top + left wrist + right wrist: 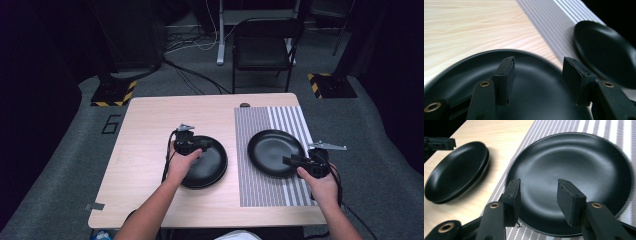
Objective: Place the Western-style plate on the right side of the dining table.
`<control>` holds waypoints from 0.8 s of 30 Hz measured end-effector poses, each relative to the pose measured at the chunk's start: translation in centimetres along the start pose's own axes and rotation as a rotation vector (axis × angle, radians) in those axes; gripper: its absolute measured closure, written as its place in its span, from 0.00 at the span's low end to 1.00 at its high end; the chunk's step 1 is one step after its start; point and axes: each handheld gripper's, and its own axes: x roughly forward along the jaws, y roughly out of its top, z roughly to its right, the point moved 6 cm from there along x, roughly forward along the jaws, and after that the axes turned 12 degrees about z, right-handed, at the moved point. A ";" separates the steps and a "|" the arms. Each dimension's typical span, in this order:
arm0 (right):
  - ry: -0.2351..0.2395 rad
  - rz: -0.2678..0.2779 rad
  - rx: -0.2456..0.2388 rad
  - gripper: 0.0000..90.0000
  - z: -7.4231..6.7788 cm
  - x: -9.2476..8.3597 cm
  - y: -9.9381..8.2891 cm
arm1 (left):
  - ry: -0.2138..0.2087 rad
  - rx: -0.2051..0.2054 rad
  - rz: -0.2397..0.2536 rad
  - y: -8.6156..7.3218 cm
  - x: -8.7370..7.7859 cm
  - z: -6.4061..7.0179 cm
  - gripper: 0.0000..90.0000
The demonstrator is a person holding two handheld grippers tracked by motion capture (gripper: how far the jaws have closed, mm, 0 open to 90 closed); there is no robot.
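Two black plates (207,167) lie stacked on the bare wood left of centre. My left gripper (206,145) hovers over their near-left part, open, with nothing between the pads; in the left gripper view the jaws (539,66) stand apart above the top plate (536,100). A single black plate (274,150) rests on the striped mat (260,190). My right gripper (289,161) is at its near-right rim, also open. In the right gripper view the jaws (539,187) hang empty over that plate (579,157), with the stack (456,170) to the left.
The wooden table (145,130) has bare room at the left and back. A small dark round object (244,105) sits at the far edge. A folding chair (262,50) and cables stand on the floor beyond.
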 end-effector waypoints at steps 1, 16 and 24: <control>0.007 -0.006 -0.010 0.59 -0.3 0.1 -0.1 | 0.005 0.008 -0.002 -0.1 -0.2 -0.3 0.49; 0.088 -0.021 -0.042 0.59 -3.1 1.1 -1.2 | 0.037 -0.032 0.007 -1.4 -2.5 -2.8 0.49; 0.129 0.000 -0.126 0.59 -4.9 1.5 -1.9 | 0.055 -0.044 -0.003 -2.8 -3.1 -3.7 0.50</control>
